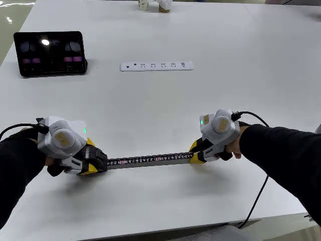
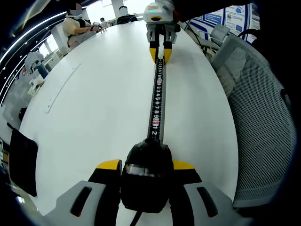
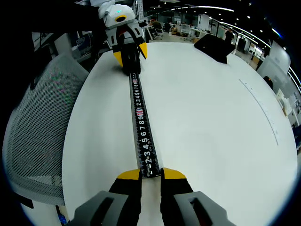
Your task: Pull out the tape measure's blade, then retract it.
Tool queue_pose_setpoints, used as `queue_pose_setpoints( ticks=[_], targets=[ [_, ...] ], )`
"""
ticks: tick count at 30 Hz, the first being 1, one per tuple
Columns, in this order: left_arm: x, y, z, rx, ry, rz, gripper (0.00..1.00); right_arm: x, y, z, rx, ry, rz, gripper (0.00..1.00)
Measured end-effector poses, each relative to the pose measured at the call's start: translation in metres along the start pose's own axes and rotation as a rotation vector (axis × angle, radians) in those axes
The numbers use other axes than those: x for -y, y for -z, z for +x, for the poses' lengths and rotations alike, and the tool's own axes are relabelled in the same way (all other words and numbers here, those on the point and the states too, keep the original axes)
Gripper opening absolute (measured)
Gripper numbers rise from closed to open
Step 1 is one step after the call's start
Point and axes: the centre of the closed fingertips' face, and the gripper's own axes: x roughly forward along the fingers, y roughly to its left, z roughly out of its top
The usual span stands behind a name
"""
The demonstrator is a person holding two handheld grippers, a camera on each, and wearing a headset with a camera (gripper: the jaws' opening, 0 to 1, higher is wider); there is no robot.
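Black tape measure case (image 2: 146, 172) sits clamped in the left gripper (image 1: 93, 159) near the front edge of the white table (image 1: 165, 115), anchored so the right gripper (image 1: 196, 152), pinched shut on the tip of the blade (image 1: 150, 160), can hold it stretched taut between them, seemingly ready for retraction

Blade (image 3: 142, 136) of the tape measure (image 2: 146, 176): numerals 2 3 4 5 6 7 8 9 read off from the free end in the right gripper view. Next comes a red-boxed figure (image 3: 140, 113), probably 10. Left gripper view: 2 to 9, red box, then 1, 2. Wall posters (image 2: 230, 16): print illegible.
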Motion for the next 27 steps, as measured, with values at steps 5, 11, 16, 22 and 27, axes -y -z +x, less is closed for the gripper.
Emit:
queue_pose_setpoints(
  ticks=[5, 11, 16, 22, 27],
  targets=[
    [0.0002, 0.0001, -0.0001, 0.003, -0.002, 0.003, 0.33, -0.0006, 0.0002, -0.0003, -0.01, -0.009, 0.006, 0.11],
    [0.0001, -0.0002, -0.0003, 0.0, -0.005, -0.008, 0.34, -0.0005, -0.0001, -0.0001, -0.015, -0.011, -0.002, 0.12],
    [-0.0002, -0.0004, 0.0005, -0.017, -0.003, -0.003, 0.34, -0.0012, 0.0002, 0.0002, -0.03, -0.01, -0.027, 0.12],
    [-0.0003, -0.0002, -0.0002, -0.021, -0.008, -0.001, 0.34, -0.0012, 0.0004, 0.0005, -0.051, 0.005, -0.051, 0.13],
    [-0.0005, -0.0001, -0.0011, -0.029, -0.004, 0.009, 0.34, -0.0031, 0.0, 0.0, -0.041, 0.027, -0.067, 0.13]
  ],
)
